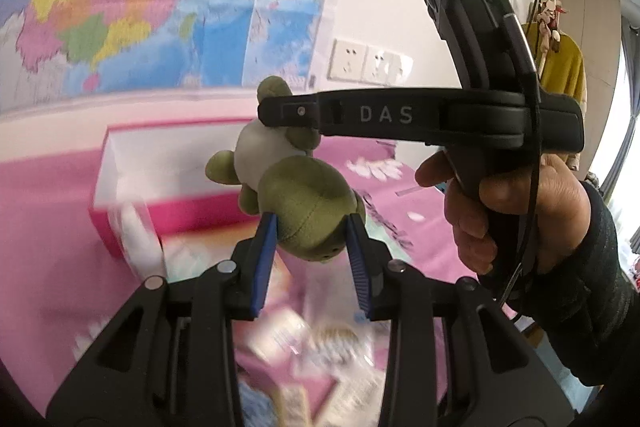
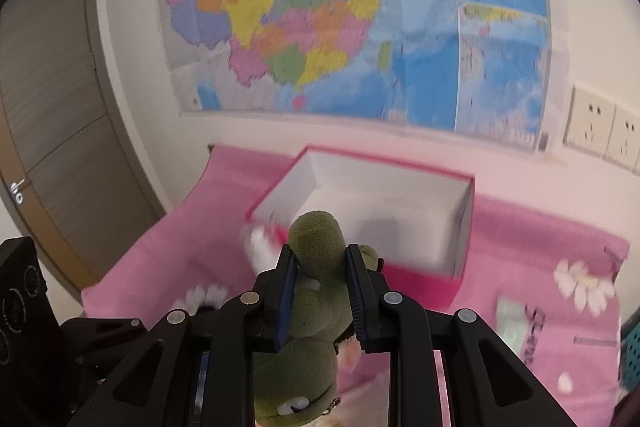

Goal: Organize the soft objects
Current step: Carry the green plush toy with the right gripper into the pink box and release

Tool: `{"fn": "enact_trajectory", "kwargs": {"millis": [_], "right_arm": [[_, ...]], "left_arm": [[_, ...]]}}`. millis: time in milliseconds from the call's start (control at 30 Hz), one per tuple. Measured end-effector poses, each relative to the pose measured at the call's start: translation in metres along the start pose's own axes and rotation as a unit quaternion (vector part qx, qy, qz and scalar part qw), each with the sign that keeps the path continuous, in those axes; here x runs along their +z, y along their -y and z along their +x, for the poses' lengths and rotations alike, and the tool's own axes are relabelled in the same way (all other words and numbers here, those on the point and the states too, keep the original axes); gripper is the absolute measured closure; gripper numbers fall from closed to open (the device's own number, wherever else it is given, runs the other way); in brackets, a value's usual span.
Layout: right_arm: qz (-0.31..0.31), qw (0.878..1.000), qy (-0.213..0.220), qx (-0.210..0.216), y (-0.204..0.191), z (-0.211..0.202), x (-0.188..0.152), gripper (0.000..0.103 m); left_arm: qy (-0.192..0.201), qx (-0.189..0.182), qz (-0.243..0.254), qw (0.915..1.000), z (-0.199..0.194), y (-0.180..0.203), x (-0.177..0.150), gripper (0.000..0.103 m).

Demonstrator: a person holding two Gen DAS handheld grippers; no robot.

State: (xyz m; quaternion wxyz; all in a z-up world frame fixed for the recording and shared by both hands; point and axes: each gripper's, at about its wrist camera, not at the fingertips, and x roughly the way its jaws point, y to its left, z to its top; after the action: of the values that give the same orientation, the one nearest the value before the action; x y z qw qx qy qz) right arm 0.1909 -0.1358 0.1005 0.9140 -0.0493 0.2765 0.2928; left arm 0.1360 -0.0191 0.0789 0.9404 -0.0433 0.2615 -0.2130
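Green plush toy (image 2: 316, 291) held aloft between both tools. Right gripper (image 2: 318, 297): blue pads pressed into the toy's narrow middle, fabric bulging above and below, so clamped firm on it. In the left wrist view the same tool reaches in from the right, its tip over the toy's pale belly, the person's right hand (image 1: 516, 211) wrapped round the handle.

Left gripper (image 1: 312, 255): jaws apart, pads flanking the toy's rounded head (image 1: 310, 223). Whether they touch the fabric or merely bracket it, cannot tell; no squeeze visible.

Outward: pink box (image 2: 460, 259) with white interior, open-topped, sits beyond and below the toy on a pink flowered cloth (image 2: 532, 239). A white soft item (image 2: 258, 241) shows blurred by the box's near corner; in or beside it, unclear. Colourful wall map (image 2: 340, 7) behind.

Step in hand, as judged: carrying the toy toward the box, or a handover between tools.

Next move calls for travel forward until the toy hangs over the box opening, a lowering past the rim, then release. Left tool should clear away first so it does not snag the head.
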Motion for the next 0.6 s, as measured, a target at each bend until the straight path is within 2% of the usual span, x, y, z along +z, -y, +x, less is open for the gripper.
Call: {"fn": "enact_trajectory", "kwargs": {"millis": [167, 233, 267, 367, 467, 533, 600], "right_arm": [[0.015, 1.000, -0.004, 0.000, 0.024, 0.033, 0.044, 0.080], [0.028, 1.000, -0.010, 0.001, 0.036, 0.051, 0.057, 0.080], [0.035, 0.999, -0.018, 0.001, 0.043, 0.063, 0.064, 0.080], [0.049, 0.998, -0.045, -0.005, 0.059, 0.098, 0.076, 0.080], [0.050, 0.996, -0.073, -0.026, 0.070, 0.130, 0.076, 0.079], [0.056, 0.993, -0.093, -0.046, 0.078, 0.146, 0.075, 0.075], [0.060, 0.992, -0.101, -0.052, 0.083, 0.152, 0.072, 0.061]], "left_arm": [[-0.005, 0.015, 0.002, 0.9999, 0.031, -0.029, 0.035, 0.066], [-0.012, 0.023, -0.008, 0.9996, 0.048, -0.046, 0.046, 0.071], [-0.017, 0.031, -0.014, 0.9993, 0.056, -0.055, 0.051, 0.076], [-0.035, 0.043, -0.028, 0.9981, 0.081, -0.077, 0.058, 0.076], [-0.059, 0.071, -0.038, 0.9950, 0.102, -0.092, 0.055, 0.076], [-0.061, 0.062, -0.057, 0.9946, 0.100, -0.101, 0.053, 0.071], [-0.054, 0.074, -0.054, 0.9944, 0.094, -0.103, 0.054, 0.052]]}}
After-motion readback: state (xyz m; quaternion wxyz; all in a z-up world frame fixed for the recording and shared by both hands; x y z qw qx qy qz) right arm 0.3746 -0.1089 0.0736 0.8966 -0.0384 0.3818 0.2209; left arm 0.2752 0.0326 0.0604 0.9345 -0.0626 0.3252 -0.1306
